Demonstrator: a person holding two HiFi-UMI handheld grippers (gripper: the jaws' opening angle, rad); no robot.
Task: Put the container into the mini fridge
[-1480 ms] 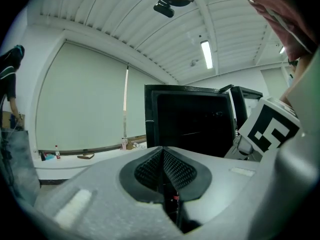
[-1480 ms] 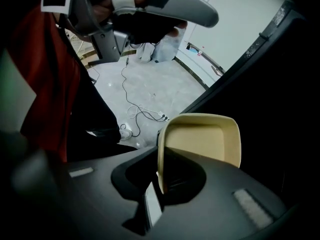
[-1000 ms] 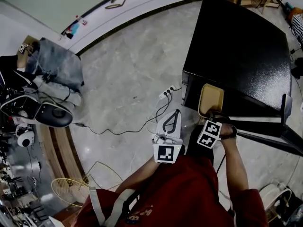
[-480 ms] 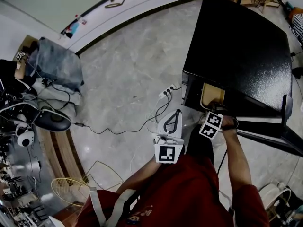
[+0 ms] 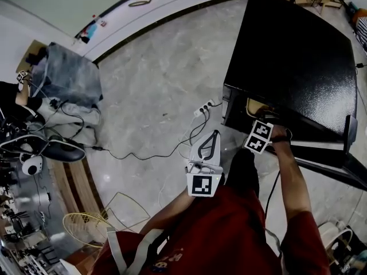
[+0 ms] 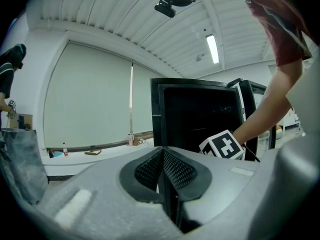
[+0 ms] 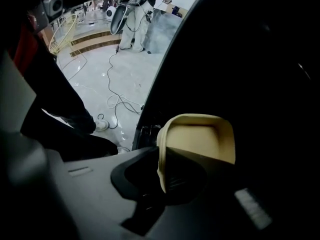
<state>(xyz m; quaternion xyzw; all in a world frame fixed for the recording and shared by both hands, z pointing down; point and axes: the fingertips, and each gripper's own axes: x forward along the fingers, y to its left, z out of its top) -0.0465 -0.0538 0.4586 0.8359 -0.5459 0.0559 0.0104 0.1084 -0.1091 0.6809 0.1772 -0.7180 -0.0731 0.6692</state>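
While our right gripper [image 7: 165, 171] clenched the cream container [image 7: 197, 139] by its rim just inside the open mini fridge [image 5: 292, 56], we judged it wisest to hold that grip firm and the container level until a shelf bore it, our left gripper [image 6: 162, 166], jaws together on nothing, standing clear.

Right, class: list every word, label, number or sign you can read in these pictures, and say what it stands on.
Nothing here can be read.
Left marker cube, right marker cube: square patterns only, no letters.
Red shirt: print too blurred to read.
Container, mini fridge: no lettering visible.
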